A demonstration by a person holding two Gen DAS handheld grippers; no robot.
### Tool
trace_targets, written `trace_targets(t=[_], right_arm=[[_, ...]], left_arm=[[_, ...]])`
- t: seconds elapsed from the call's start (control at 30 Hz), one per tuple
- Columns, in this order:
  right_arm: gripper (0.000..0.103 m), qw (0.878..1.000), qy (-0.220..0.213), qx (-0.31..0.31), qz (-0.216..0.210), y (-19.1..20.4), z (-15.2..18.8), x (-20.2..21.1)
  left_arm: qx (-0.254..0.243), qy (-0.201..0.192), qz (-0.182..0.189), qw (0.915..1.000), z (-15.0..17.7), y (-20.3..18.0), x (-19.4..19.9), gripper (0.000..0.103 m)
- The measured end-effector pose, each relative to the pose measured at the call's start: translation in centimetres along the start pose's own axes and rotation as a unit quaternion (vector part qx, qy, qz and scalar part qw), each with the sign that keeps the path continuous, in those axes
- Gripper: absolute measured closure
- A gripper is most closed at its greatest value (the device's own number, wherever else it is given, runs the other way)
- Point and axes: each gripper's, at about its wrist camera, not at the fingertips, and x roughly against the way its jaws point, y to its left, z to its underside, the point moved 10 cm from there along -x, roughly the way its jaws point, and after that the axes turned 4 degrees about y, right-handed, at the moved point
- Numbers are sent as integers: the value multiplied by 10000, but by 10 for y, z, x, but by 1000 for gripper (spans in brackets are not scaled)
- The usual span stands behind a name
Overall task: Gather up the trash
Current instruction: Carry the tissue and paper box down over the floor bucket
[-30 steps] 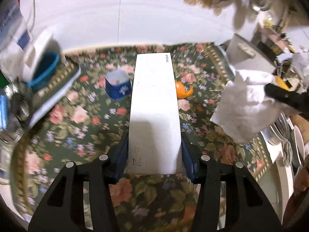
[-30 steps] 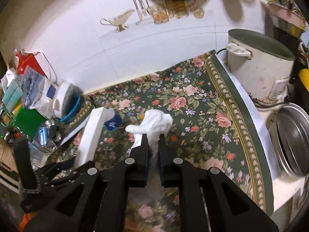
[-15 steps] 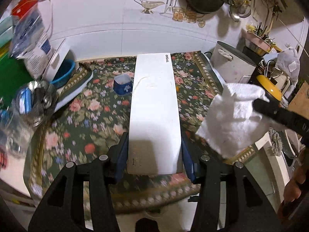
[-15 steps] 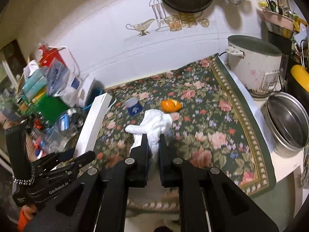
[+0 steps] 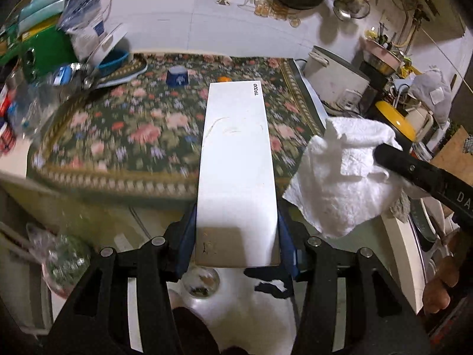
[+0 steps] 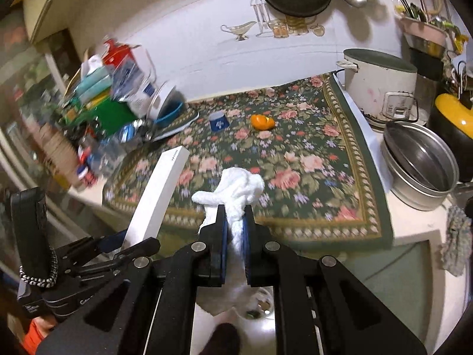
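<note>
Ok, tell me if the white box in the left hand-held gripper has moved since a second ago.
Yes. The white box, clamped in the left hand-held gripper, has pulled back off the floral tablecloth; its near end now hangs past the table's front edge, over the floor.

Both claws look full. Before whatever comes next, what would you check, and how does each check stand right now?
1. Left claw clamped on the long white box: ok.
2. Right claw shut on the crumpled white paper towel: ok.
3. Both loads lifted clear of the floral tablecloth: ok.
4. Trash still on the cloth: not ok, the orange peel and the small blue cup remain.
5. A bin ready underneath: cannot tell; only a white object shows below the claws.
</note>
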Motion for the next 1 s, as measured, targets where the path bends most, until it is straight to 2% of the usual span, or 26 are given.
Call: trace_targets(t=[0.27, 0.43, 0.8, 1.0], right_arm=[[95, 9990, 436, 18, -105, 7, 46, 1], [95, 9967, 779, -216, -123, 2, 80, -20], [95, 9847, 1444, -910, 349, -18, 168, -115], [95, 9763, 1754, -1192, 437, -29, 226, -193]], left_arm=[[240, 357, -46, 9991, 60, -13, 4, 53], [204, 744, -98, 9970, 94, -3, -19, 53], [-34, 1883, 158, 9820, 182, 59, -137, 53], [-95, 2417, 263, 9699, 245, 97, -213, 53]])
